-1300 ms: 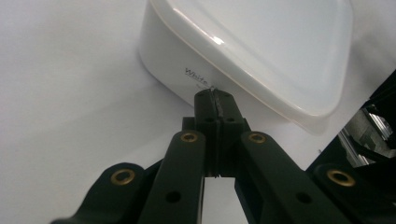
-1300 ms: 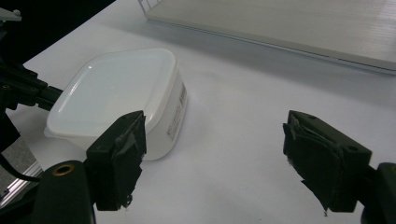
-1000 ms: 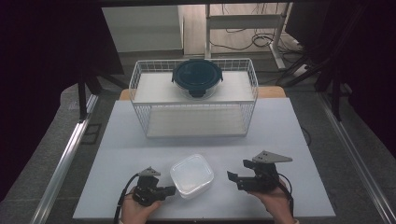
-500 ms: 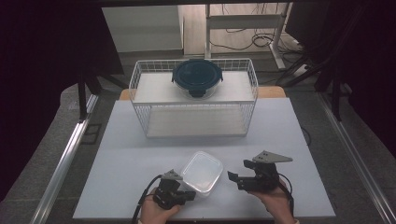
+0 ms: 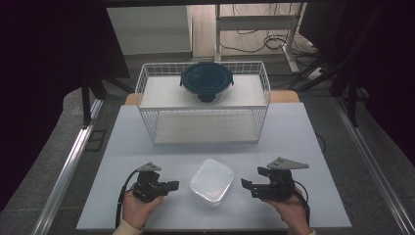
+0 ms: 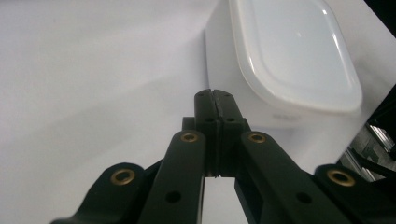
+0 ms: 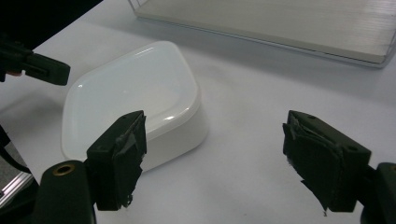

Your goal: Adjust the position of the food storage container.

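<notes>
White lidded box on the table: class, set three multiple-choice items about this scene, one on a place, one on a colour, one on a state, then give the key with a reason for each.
1. Where does the white lidded box lie?
A. inside the wire basket
B. on the table between the two claws
C. on the floor

2. What colour is the lid of the round container on the wire basket?
A. dark blue
B. red
C. yellow

3. How do the jaws of the left claw stand?
A. wide open
B. closed on the box
C. shut, with nothing between them

Key: 1 B, the high view shows it on the table between the left claw and the right claw. 2 A, the lid looks dark blue from above. 3 C, the left gripper view shows the jaws pressed together beside the box.
</notes>
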A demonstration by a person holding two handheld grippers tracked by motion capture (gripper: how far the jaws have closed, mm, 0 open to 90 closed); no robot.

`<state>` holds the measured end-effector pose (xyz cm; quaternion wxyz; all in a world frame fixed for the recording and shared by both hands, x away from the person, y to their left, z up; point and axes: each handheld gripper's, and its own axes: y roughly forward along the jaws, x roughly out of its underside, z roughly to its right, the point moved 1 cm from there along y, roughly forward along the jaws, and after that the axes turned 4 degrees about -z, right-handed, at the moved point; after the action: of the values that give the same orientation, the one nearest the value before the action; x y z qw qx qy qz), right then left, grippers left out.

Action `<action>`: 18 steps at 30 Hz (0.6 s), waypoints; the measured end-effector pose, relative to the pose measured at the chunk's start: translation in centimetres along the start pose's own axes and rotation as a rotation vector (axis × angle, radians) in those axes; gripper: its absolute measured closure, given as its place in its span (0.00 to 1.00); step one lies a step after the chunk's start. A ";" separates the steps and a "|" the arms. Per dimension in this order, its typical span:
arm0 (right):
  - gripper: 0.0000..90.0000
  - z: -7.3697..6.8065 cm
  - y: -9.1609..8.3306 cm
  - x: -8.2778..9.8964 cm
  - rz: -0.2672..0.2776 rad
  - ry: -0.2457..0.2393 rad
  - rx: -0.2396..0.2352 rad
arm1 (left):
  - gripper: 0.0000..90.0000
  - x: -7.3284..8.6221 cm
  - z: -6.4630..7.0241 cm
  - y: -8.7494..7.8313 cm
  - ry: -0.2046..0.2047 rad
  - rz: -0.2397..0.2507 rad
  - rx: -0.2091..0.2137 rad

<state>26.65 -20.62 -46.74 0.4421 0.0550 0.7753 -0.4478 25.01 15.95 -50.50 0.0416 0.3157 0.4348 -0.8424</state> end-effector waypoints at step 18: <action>0.23 2.1 -0.5 0.1 0.002 0.111 -0.053 | 1.00 -1.3 0.9 3.3 0.069 -0.079 0.089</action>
<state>27.65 -22.49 -46.94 0.4001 0.0686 0.8102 -0.4228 26.71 12.95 -51.75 -0.0208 0.3284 0.4104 -0.8505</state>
